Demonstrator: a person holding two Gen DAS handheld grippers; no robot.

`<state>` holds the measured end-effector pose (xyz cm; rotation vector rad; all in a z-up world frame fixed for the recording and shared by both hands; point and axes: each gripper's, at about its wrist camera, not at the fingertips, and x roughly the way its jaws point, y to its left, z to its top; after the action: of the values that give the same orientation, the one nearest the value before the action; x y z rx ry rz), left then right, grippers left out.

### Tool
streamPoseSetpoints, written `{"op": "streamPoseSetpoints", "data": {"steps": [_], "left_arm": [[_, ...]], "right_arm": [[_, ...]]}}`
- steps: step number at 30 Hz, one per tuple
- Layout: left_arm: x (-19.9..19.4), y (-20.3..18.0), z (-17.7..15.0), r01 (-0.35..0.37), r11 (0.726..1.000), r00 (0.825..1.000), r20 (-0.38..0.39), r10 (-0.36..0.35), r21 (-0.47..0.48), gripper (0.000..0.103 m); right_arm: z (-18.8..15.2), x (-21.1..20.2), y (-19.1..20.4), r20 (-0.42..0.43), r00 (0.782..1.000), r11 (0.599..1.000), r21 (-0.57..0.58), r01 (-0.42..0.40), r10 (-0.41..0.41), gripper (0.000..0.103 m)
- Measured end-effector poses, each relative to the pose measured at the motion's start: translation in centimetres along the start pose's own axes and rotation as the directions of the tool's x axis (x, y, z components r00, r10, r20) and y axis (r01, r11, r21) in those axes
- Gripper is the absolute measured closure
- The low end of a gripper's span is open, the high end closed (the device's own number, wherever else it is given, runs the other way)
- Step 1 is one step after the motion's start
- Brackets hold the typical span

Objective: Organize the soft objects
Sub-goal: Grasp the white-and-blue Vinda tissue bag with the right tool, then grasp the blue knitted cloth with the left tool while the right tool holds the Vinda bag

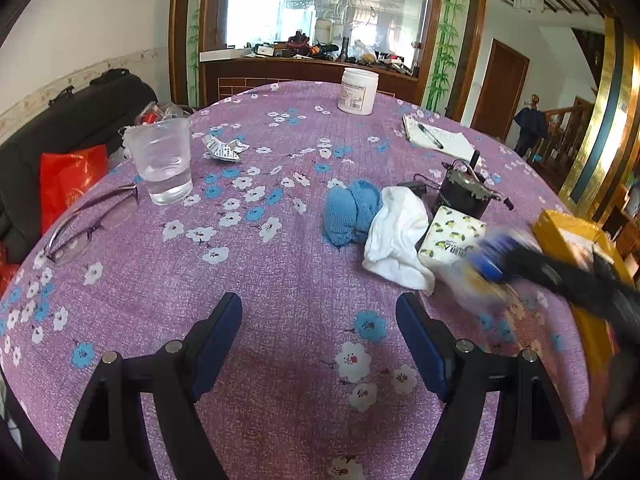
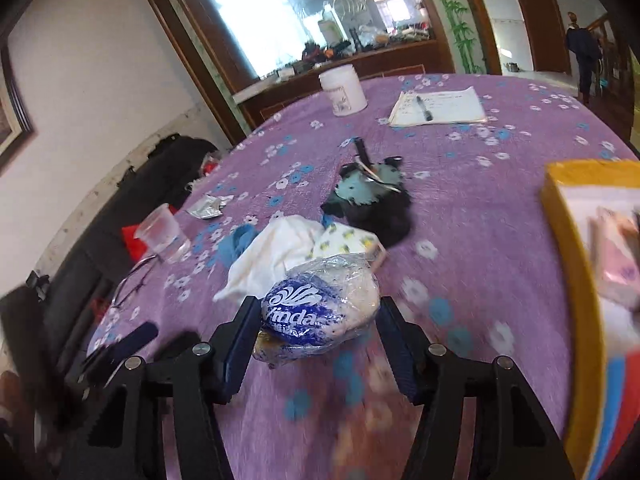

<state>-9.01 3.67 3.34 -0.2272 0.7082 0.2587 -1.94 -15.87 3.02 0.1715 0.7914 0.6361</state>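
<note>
My right tongs (image 2: pixel 316 344) have a blue and white tissue pack (image 2: pixel 320 312) between the fingers. The left finger (image 2: pixel 236 352) lies against the pack, but on the other side I see a small gap, so I cannot tell if the grip is complete. The pack looks soft and the wrapper shiny, and it sticks forward past the tips.

My left tongs (image 1: pixel 320 344) stand wide apart with nothing between them, only the purple tablecloth (image 1: pixel 280 280) below.

Just ahead of the right tongs lie a white cloth (image 2: pixel 276 256) and a small box with yellow print (image 2: pixel 348 240). A blue knitted piece (image 1: pixel 352 212) touches the cloth on its far left side. To the right of the right tongs is a yellow box (image 2: pixel 568 216) with some packs inside; I judge this is the place for the soft things.

What can go wrong: if only one finger presses, the pack can slide out or turn when I lift it, because the plastic is slippery. If I push forward, the pack may hit the white cloth and drag it. A cup of water (image 1: pixel 164 160) stands ahead of the left tongs, to their left, with glasses (image 1: pixel 92 220) beside it; a careless sweep there would spill it on the cloth.
</note>
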Motion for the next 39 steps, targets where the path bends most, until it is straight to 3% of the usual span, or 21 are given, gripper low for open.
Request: {"op": "streamPoseSetpoints", "data": {"steps": [4,10,12,14,19,21,22,24,27,34,39], "left_arm": [[0.0,0.2,1.0,0.101,0.994,0.995,-0.002,-0.101,-0.042,0.024],[3.2,-1.5,5.3,0.092,0.996,0.992,-0.082,-0.093,-0.019,0.026],[5.1,-0.5,6.5,0.051,0.996,0.992,-0.116,-0.058,-0.07,0.038],[6.8,0.5,7.4,0.105,0.984,0.979,-0.16,-0.128,-0.145,0.043],[10.0,0.2,7.6,0.141,0.971,0.954,-0.236,-0.186,-0.195,0.043],[10.7,-0.3,7.3,0.105,0.978,0.958,-0.244,-0.148,-0.181,0.044],[11.0,-0.3,7.1,0.099,0.978,0.959,-0.245,-0.143,-0.184,0.051],[10.8,-0.2,6.9,0.101,0.978,0.963,-0.227,-0.142,-0.185,0.063],[8.7,0.5,6.0,0.114,0.971,0.973,-0.174,-0.152,-0.21,0.064],[1.0,-0.7,1.6,0.173,0.981,0.98,-0.08,-0.18,-0.089,0.063],[-1.2,-2.8,-1.7,0.176,0.984,0.983,-0.059,-0.176,-0.006,0.059]], "right_arm": [[-3.3,-3.5,-1.6,0.049,0.999,1.0,0.001,0.003,-0.004,0.039],[-4.2,-5.9,-3.4,0.116,0.993,0.999,-0.003,-0.034,0.034,0.039],[-4.2,-6.2,-3.5,0.126,0.991,0.999,0.0,-0.052,0.051,0.039],[-4.2,-6.4,-3.6,0.134,0.988,0.997,-0.009,-0.071,0.072,0.038],[-4.1,-6.7,-3.5,0.145,0.985,0.996,-0.016,-0.087,0.088,0.038],[-4.2,-6.7,-3.5,0.147,0.985,0.996,-0.006,-0.089,0.089,0.038],[-4.2,-6.7,-3.6,0.146,0.985,0.996,-0.004,-0.09,0.089,0.038],[-4.3,-6.8,-3.6,0.149,0.985,0.997,-0.003,-0.082,0.081,0.038],[-4.4,-6.9,-3.3,0.149,0.986,0.997,-0.015,-0.072,0.073,0.038],[-4.3,-6.7,-3.0,0.145,0.988,0.999,-0.024,-0.049,0.052,0.038],[-4.2,-6.4,-2.9,0.137,0.99,0.999,-0.026,-0.026,0.029,0.038]]}}
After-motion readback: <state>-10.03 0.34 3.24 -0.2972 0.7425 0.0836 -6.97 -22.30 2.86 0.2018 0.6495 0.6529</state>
